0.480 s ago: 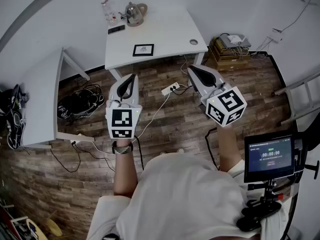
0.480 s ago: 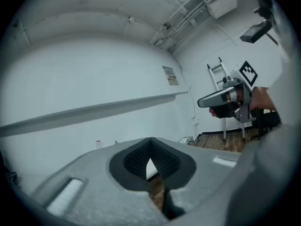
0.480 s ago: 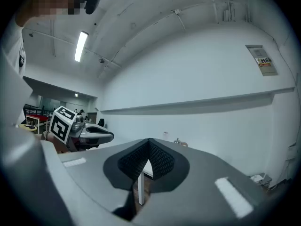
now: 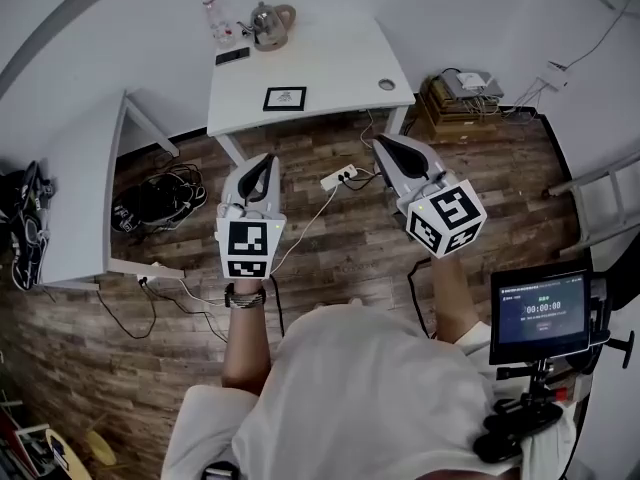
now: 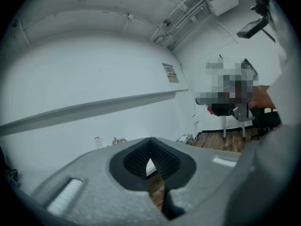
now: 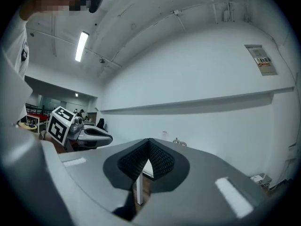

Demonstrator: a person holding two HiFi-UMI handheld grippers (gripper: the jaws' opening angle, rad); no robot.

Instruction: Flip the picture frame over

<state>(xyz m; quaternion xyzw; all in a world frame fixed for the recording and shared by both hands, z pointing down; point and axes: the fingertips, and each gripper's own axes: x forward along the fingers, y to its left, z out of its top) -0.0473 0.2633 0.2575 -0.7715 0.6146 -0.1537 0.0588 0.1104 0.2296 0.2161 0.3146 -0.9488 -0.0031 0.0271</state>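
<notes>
A small black picture frame [image 4: 285, 98] lies flat on the white table [image 4: 340, 68], near its front edge. Both grippers hang over the wooden floor, well short of the table and apart from the frame. My left gripper [image 4: 265, 159] is shut with nothing between its jaws, and my right gripper [image 4: 382, 140] is shut and empty too. In the left gripper view the closed left gripper [image 5: 150, 147] points at the table's edge. From the right gripper view I see the right gripper [image 6: 148, 149] closed, and the left gripper [image 6: 106, 136] off to the side.
A kettle [image 4: 270, 25], a bottle [image 4: 213, 18] and a phone [image 4: 233, 58] sit at the table's back. A second white table [image 4: 85, 193] stands left, with cables and a bag [image 4: 150, 208] below. A power strip [image 4: 340, 178] lies on the floor; a monitor [image 4: 538, 308] stands right.
The view has shifted slightly; both grippers sit a little nearer the table. Jaws stay shut.
</notes>
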